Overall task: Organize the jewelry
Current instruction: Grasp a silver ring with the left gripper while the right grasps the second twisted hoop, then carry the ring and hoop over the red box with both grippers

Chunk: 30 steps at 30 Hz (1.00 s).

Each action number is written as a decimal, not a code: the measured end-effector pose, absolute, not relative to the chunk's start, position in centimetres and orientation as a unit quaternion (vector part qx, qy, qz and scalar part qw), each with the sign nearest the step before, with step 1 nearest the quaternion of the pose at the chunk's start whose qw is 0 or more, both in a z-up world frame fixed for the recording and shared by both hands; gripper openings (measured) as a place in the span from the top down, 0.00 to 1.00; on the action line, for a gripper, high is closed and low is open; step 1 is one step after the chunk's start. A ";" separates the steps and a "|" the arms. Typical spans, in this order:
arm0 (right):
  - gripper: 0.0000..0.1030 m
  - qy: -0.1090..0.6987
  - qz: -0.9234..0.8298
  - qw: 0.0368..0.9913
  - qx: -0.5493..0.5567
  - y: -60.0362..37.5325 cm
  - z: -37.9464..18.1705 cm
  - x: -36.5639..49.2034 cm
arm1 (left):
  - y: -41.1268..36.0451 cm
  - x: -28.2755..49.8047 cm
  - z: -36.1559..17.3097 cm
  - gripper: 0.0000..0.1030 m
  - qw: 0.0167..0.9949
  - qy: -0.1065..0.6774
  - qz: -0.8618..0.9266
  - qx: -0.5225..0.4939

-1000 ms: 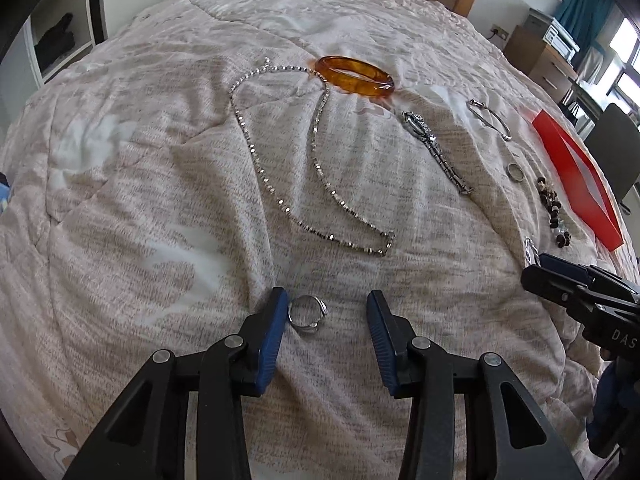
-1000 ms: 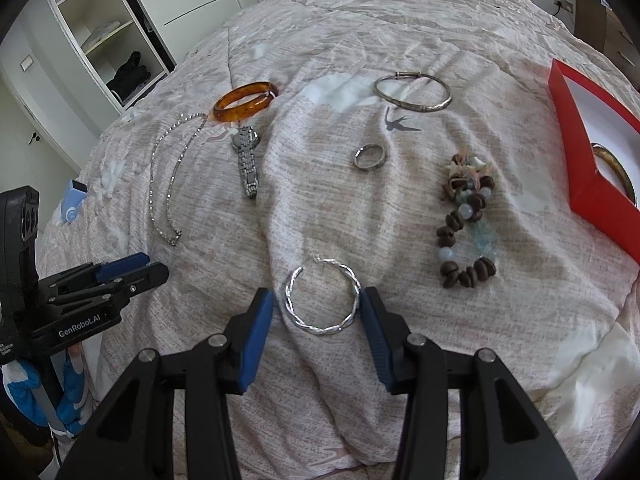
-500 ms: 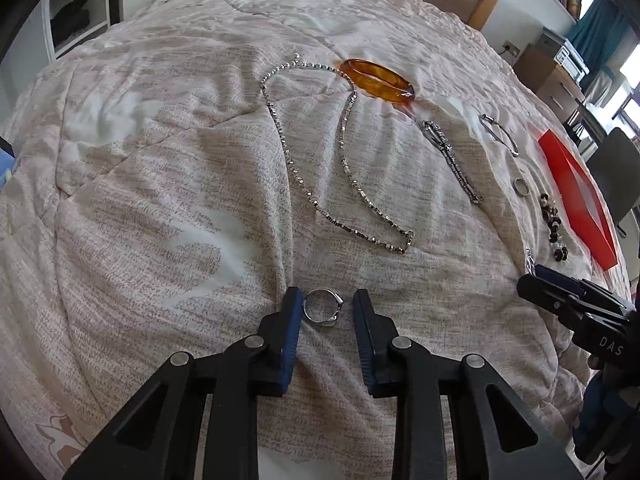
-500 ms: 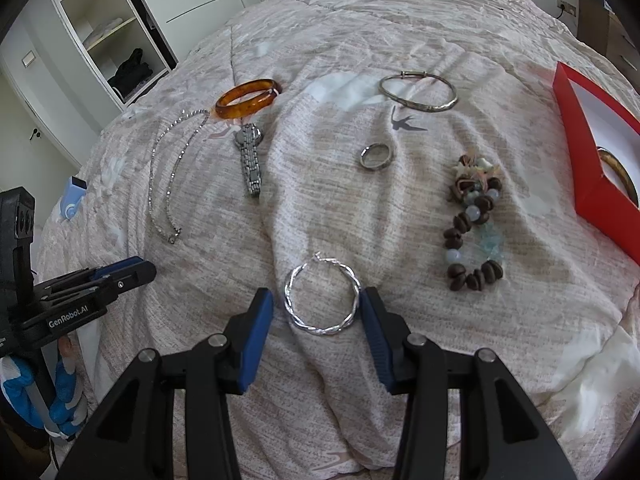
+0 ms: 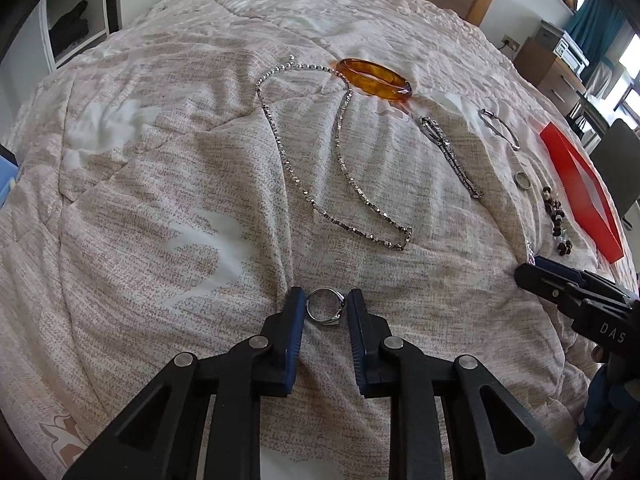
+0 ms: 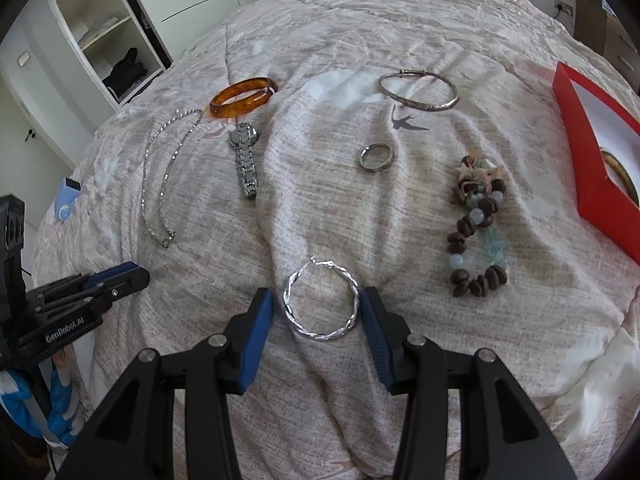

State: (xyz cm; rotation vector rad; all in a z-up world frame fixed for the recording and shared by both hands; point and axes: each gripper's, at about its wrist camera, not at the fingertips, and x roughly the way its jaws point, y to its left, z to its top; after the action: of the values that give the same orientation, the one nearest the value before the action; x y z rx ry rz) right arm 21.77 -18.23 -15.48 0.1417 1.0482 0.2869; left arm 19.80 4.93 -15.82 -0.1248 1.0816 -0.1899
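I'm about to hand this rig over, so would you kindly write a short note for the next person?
Left gripper: pads at both sides of the small ring on the quilt; whether it grips yet is unclear.
Right gripper: open, straddling the twisted hoop, not touching.
On the quilt: chain, amber bangle, watch, silver bangle, plain ring, bead bracelet.
Red box at right already holds one bangle.
Left: lift ring and hoop, then box the rest.
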 end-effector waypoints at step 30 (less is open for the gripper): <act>0.65 0.478 0.154 0.863 0.058 -18.6 -13.5 19.7 | 4.2 19.0 -14.2 0.80 0.857 0.504 -0.092 -0.053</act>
State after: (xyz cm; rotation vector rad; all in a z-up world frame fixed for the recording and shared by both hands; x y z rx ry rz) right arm 19.71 -18.60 -13.47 0.1223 1.0011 0.3234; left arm 19.04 4.23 -14.25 -0.1107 1.0596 -0.1923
